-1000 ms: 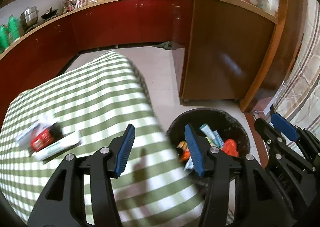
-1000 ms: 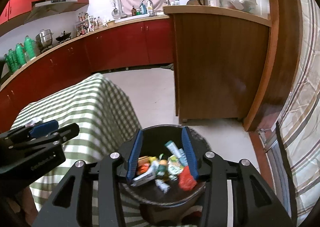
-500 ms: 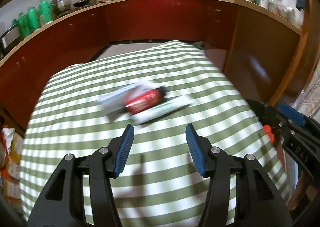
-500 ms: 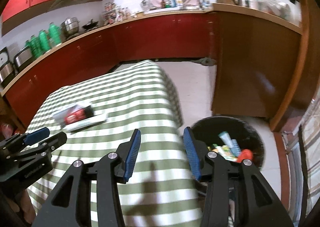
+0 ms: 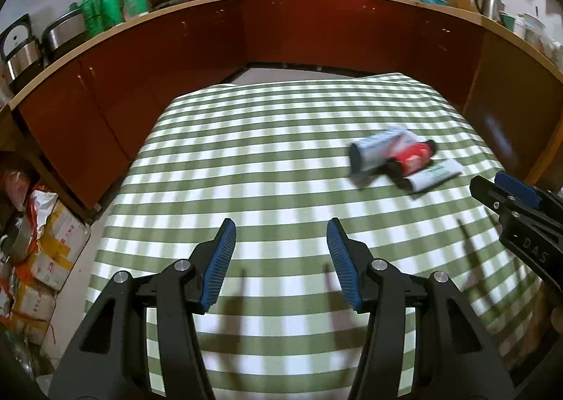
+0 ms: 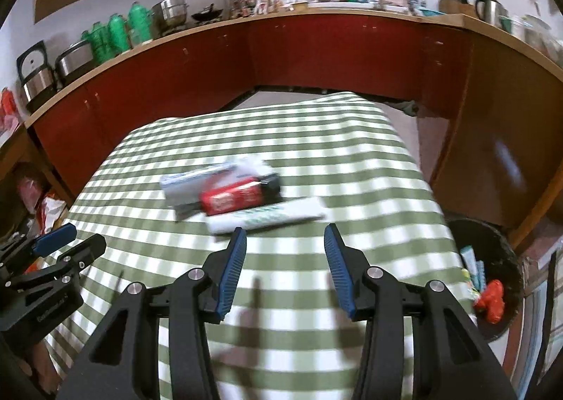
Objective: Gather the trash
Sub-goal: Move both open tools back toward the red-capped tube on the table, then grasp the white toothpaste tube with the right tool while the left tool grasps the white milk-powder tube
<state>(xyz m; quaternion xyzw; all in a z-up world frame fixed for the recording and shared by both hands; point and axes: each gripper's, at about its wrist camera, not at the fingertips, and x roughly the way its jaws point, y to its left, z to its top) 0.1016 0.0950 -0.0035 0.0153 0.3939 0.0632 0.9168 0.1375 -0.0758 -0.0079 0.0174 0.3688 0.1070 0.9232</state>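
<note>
Both wrist views face forward over checked table (image 5: 267, 167), sharing trash pile (image 6: 242, 194).

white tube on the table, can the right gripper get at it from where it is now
Probably yes. The right gripper is open and empty, and the white tube lies just ahead of its fingertips on the checked tablecloth, near side uncovered. The red packet lies close behind it.

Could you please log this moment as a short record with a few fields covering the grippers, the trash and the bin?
left gripper: open, empty, over the checked tablecloth
right gripper: open, empty, just short of the white tube
trash on table: white tube, red packet, grey packet, in one pile
bin: on the floor right of the table, already holding trash
</note>
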